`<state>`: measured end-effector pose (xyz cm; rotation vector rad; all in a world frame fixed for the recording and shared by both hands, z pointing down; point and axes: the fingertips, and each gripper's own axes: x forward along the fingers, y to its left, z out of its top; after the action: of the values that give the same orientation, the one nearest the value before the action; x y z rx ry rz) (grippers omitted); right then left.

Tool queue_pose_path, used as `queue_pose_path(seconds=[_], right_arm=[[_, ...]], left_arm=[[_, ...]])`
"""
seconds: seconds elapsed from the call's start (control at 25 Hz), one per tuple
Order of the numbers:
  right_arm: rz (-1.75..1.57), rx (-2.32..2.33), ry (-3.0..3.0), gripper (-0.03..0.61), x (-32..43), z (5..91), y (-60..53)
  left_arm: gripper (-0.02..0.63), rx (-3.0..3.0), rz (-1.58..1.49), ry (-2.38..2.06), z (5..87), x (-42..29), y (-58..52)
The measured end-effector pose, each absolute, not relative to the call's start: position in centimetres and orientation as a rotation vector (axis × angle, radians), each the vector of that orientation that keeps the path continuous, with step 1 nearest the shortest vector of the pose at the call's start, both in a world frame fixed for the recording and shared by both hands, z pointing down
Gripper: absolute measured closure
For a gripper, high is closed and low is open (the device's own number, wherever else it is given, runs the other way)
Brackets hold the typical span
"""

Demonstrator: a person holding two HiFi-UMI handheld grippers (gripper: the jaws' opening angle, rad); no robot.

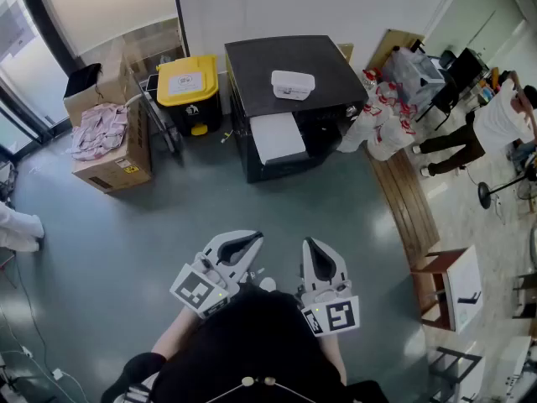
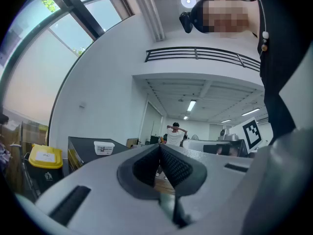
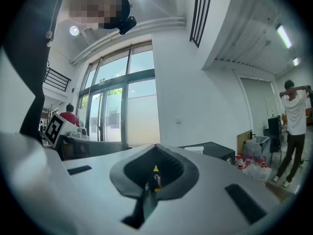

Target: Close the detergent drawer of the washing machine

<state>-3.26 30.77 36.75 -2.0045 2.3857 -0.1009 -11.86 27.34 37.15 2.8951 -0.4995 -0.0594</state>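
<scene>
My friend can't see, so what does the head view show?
A person holds the left tool and the right tool, both shut and empty, over a grey floor. Ahead stands a black washing machine with a white tub on top and its white drawer pulled out, beside a yellow-lidded bin.

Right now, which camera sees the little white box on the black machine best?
The head view: it looks down on the whole white rectangular plastic box, unblocked, on the black machine's flat top. The left gripper view shows it small, from the side. The right gripper view shows only a pale sliver.
</scene>
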Motion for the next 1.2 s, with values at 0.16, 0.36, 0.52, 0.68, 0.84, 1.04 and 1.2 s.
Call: queue_pose_path(seconds=[0.16,0.36,0.52,0.68,0.84,1.04,1.2], right_arm=[[-0.111,-1.989,2.399,0.578,-3.6,37.1,30.4],[-0.116,-1.975,2.410,0.577,-4.2,37.5,30.5],[-0.095,-1.978,2.440,0.577,-4.2,37.8,29.6],[-0.069,-1.966,2.449,0.577,-4.2,37.4,28.2],[-0.004,-1.957,2.495,0.577,-4.5,37.7,26.3],[0.050,-1.976,2.576,0.575,-4.8,38.2,24.2],[0.052,-1.993,2.612,0.575,-5.2,39.0,24.2]], left_arm=[[0.611,2.897,-0.042,-0.496,38.0,-12.1,27.3],[0.611,2.938,-0.057,-0.484,37.9,-12.5,27.1],[0.611,2.987,-0.088,-0.491,37.0,-12.2,25.5],[0.610,3.045,-0.092,-0.468,36.5,-11.8,24.1],[0.610,3.093,-0.078,-0.417,36.6,-11.1,22.5],[0.609,3.133,-0.112,-0.282,36.3,-10.4,21.5],[0.609,3.145,-0.084,-0.189,37.0,-9.8,21.6]])
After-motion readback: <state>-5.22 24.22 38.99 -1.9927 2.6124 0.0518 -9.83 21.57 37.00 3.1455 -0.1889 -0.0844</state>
